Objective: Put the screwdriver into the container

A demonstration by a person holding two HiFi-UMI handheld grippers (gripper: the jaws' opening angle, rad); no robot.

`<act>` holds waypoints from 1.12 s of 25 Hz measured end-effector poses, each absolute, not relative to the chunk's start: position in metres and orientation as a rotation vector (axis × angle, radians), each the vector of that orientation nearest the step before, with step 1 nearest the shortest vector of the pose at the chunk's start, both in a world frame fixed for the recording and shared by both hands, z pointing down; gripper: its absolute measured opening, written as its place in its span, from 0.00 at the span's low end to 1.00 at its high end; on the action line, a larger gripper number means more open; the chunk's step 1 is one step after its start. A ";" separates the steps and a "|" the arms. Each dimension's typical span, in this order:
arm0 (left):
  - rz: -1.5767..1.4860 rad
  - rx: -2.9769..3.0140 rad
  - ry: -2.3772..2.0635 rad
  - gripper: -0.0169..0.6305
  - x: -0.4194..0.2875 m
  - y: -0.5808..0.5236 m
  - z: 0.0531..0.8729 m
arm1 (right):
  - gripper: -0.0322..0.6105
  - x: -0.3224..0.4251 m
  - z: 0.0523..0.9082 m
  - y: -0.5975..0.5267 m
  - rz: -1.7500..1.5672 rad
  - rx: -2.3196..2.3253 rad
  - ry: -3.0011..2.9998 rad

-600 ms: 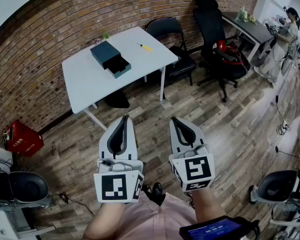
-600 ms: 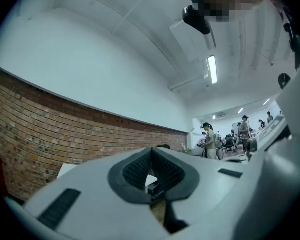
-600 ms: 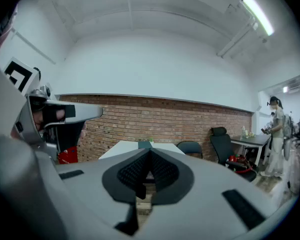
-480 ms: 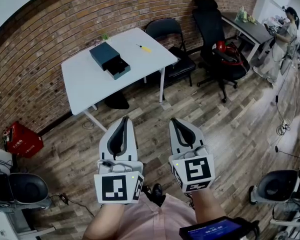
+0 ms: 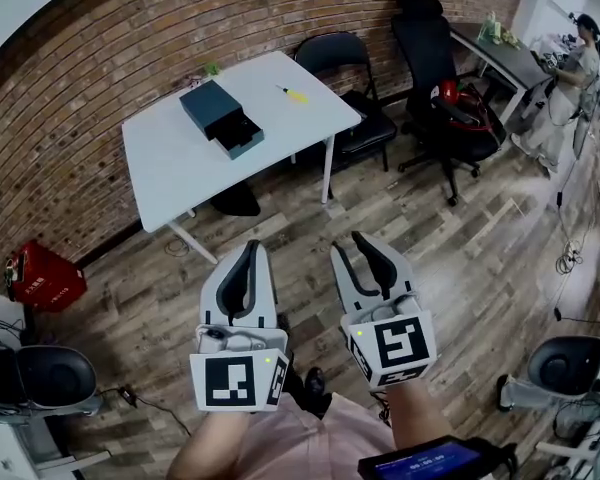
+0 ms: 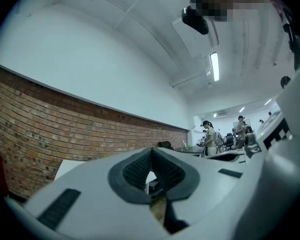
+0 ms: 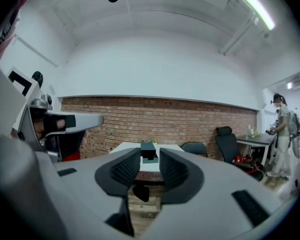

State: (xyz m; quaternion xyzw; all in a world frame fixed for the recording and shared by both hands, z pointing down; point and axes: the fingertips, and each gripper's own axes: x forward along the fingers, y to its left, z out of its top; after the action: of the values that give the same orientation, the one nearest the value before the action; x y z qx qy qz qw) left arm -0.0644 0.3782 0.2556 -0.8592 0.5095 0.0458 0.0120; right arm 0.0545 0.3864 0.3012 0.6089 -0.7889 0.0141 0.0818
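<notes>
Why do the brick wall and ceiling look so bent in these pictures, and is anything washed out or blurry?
Head view: a wide-angle lens bows the red brick wall into an arc, while the white rectangular table stays sharp and evenly lit. Left gripper view: dark rounded corners, and the long ceiling lamp glares white. Right gripper view: the same wall curves gently.

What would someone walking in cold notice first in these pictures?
Two white hand-held tongs with black-and-white marker cubes fill the head view's foreground: the left tongs shut, the right tongs open and empty. Beyond them a white rectangular table stands against a red brick wall, carrying a dark teal box with an open drawer and, apart to its right, a small yellow-handled screwdriver.
</notes>
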 end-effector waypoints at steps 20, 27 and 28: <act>0.041 -2.747 1.579 0.05 -0.059 0.127 0.295 | 0.25 0.084 0.335 0.140 0.114 1.895 -2.228; 0.105 -2.753 1.500 0.05 -0.046 0.058 0.270 | 0.24 0.095 0.314 0.075 0.069 1.944 -2.196; 0.111 -2.753 1.488 0.05 -0.043 0.052 0.268 | 0.24 0.096 0.312 0.070 0.063 1.948 -2.191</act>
State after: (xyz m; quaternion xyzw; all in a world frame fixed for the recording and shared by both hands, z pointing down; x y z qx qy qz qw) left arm -0.0433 0.0522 0.2679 -0.8791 0.4753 0.0353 0.0051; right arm 0.0963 0.0699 0.3116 0.6606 -0.7431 0.0212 0.1042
